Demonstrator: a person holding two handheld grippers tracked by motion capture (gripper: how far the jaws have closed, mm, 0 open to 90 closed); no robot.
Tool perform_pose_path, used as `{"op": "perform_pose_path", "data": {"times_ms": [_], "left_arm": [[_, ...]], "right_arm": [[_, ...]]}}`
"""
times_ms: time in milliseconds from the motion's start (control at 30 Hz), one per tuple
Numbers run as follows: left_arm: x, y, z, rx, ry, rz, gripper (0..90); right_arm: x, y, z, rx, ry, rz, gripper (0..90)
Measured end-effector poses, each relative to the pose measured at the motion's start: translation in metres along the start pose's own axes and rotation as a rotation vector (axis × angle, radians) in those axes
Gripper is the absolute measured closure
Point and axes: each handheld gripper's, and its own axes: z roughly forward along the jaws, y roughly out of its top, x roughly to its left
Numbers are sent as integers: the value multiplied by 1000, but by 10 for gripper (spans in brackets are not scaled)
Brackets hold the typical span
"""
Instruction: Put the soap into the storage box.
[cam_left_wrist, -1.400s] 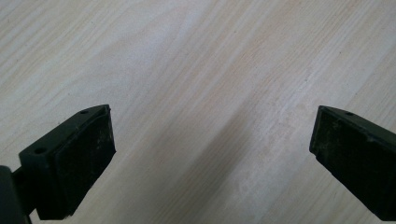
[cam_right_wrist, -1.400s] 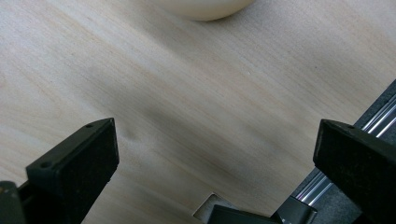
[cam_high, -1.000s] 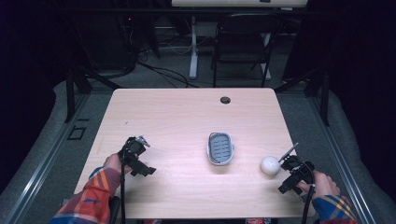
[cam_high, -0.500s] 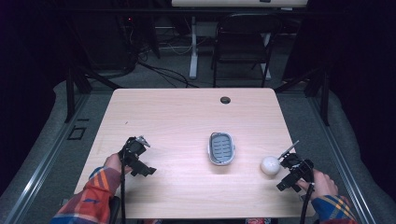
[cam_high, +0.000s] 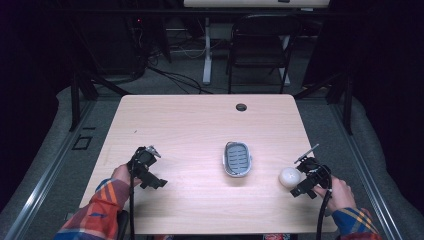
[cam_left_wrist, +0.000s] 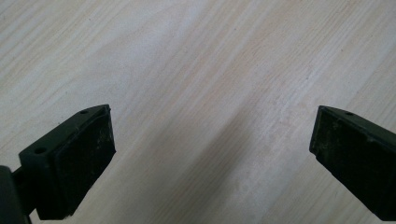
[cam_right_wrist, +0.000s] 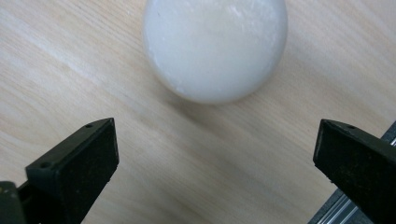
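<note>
Wooden table (cam_high: 200, 125), dark room. Right hand-held gripper (cam_high: 306, 176) spread wide, empty; white ball (cam_right_wrist: 215, 46) lies just ahead between its jaw lines, untouched. Left hand-held gripper (cam_high: 145, 167) spread, well apart from it.

Tray (cam_high: 237, 160) sits mid-table (cam_high: 200, 125); ball (cam_high: 289, 177) right of it near the right edge, hole (cam_high: 241, 107) behind. Left gripper (cam_high: 145, 167) far left, right gripper (cam_high: 309, 176) just beside ball.

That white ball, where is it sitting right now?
The white ball lies on the table near its right edge, just ahead of the right gripper, right of the grey dish.
</note>
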Motion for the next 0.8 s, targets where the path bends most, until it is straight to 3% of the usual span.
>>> {"op": "perform_pose_path", "data": {"times_ms": [33,100,167,233,333,400,433,500,533,567,633,733,767,800], "left_arm": [[0,0,0,1,0,-1,0],[0,0,0,1,0,-1,0],[0,0,0,1,0,-1,0],[0,0,0,2,0,-1,0],[0,0,0,3,0,-1,0],[0,0,0,3,0,0,0],[0,0,0,3,-1,0,0],[0,0,1,3,-1,0,0],[0,0,1,4,-1,1,0],[0,0,1,4,-1,1,0],[0,0,1,4,-1,1,0],[0,0,1,5,-1,-1,0],[0,0,1,6,-1,0,0],[0,0,1,9,-1,2,0]], "right_arm": [[0,2,0,5,-3,-8,0],[3,3,4,-63,19,38,0],[1,9,1,-9,8,-9,0],[2,12,5,-39,10,16,0],[3,17,6,-24,22,4,0],[1,21,2,11,17,-52,0],[4,20,6,-49,27,-11,0],[3,24,5,-22,21,-38,0],[6,23,11,-90,31,14,0],[4,27,6,-15,13,-47,0],[5,29,10,-30,17,-40,0],[5,34,7,11,3,-80,0],[7,34,11,-31,13,-49,0],[7,36,10,-9,10,-68,0]]}}
